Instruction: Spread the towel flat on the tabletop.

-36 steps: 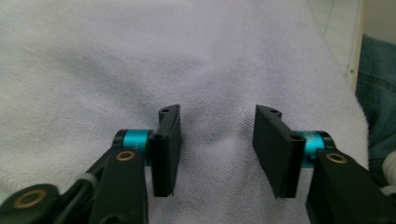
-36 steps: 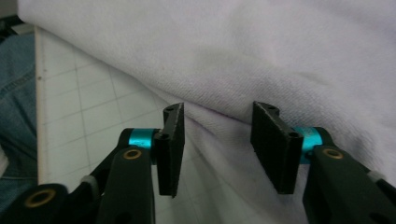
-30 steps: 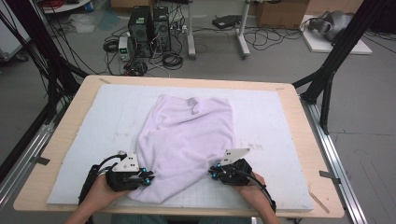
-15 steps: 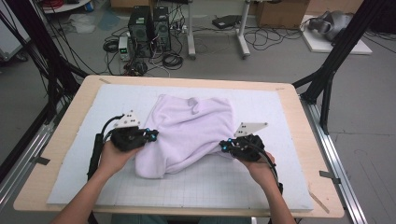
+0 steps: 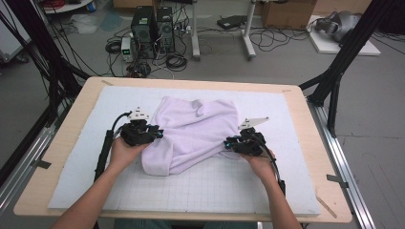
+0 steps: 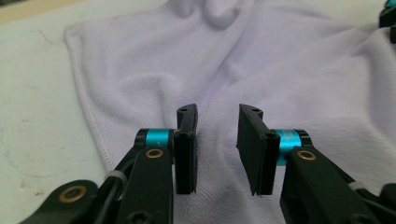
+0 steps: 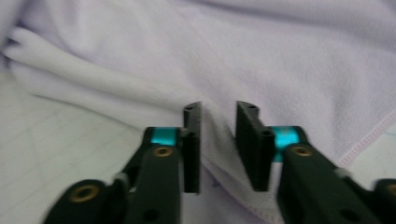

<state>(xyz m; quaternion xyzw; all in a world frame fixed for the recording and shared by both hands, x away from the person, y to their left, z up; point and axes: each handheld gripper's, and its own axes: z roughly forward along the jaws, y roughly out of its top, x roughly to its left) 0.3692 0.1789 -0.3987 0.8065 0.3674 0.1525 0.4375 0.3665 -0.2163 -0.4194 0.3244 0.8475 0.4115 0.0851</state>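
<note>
One pale lilac towel (image 5: 193, 131) on the table (image 5: 305, 119), folded over on itself. One white gridded mat (image 5: 215, 183) beneath it. Two grippers in play: the left gripper (image 5: 154, 135) and the right gripper (image 5: 230, 143), each with two black jaws. Two hands, two forearms. Behind the table, two computer towers (image 5: 154, 29) on the floor.

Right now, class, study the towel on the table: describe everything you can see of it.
The towel is pale lilac, soft terry-like cloth with a stitched hem. It lies rumpled on the white gridded mat, its near part folded over into a thick roll, with creases toward the far edge. The left gripper and right gripper sit at its sides, jaws just opened, cloth beneath them unpinched.
</note>
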